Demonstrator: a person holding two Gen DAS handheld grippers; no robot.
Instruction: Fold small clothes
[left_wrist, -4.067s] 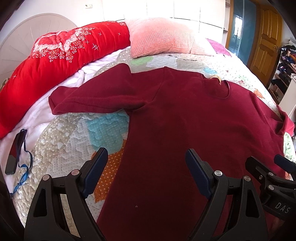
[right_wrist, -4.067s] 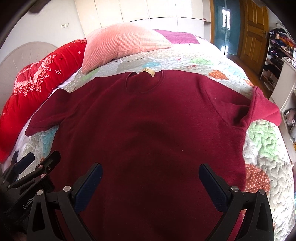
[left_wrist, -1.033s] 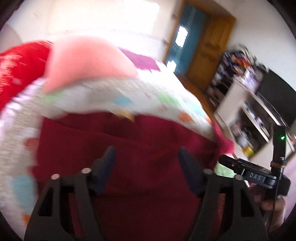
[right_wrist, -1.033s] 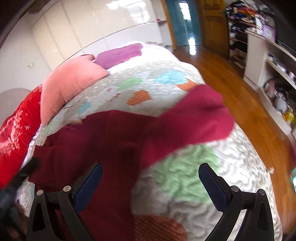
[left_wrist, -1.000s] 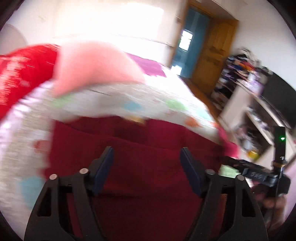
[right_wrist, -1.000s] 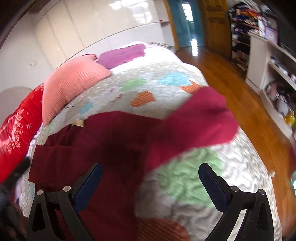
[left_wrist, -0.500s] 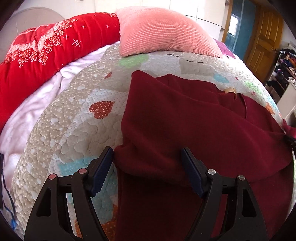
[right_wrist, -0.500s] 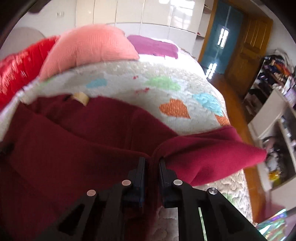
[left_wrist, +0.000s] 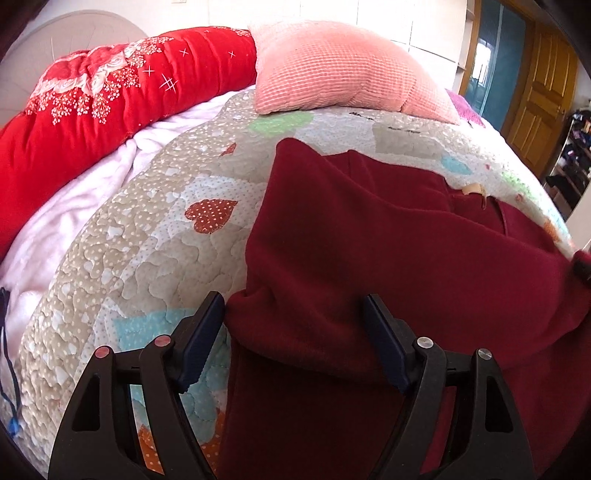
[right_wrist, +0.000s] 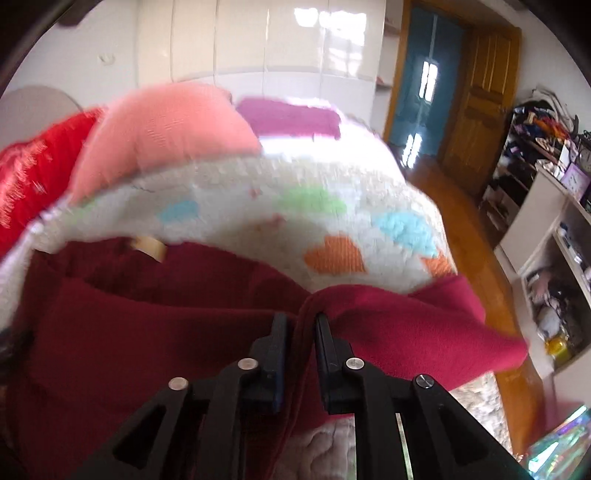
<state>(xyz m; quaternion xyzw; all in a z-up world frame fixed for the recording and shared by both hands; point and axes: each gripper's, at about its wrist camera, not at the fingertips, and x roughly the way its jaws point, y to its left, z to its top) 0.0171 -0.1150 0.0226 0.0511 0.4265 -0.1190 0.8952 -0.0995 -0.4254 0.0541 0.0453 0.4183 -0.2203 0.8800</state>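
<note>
A dark red sweater (left_wrist: 424, 266) lies on the bed with a tan neck label (left_wrist: 472, 189) at its collar. Its left sleeve (left_wrist: 314, 221) is folded across the body. The left gripper (left_wrist: 293, 301) stands wide over that sleeve's cuff end, jaws opening, and the cloth between them lies loose. In the right wrist view the right gripper (right_wrist: 301, 317) is nearly closed on a pinch of the right sleeve (right_wrist: 424, 325) near the shoulder. Its jaws are easing apart slightly, but the pads still press on the cloth. The sleeve's free end hangs toward the bed's edge.
The sweater rests on a quilted heart-pattern bedspread (left_wrist: 147, 240). A pink pillow (left_wrist: 343, 66) and a red quilt (left_wrist: 92, 103) lie at the bed's far side. Beyond the right edge are a wooden floor (right_wrist: 461, 206), cluttered shelves (right_wrist: 554, 229) and a door (left_wrist: 543, 92).
The left sleeve, spread out earlier, now lies folded over the body, and the left gripper has come down and stopped. The right gripper went from wide open to closed on the right sleeve.
</note>
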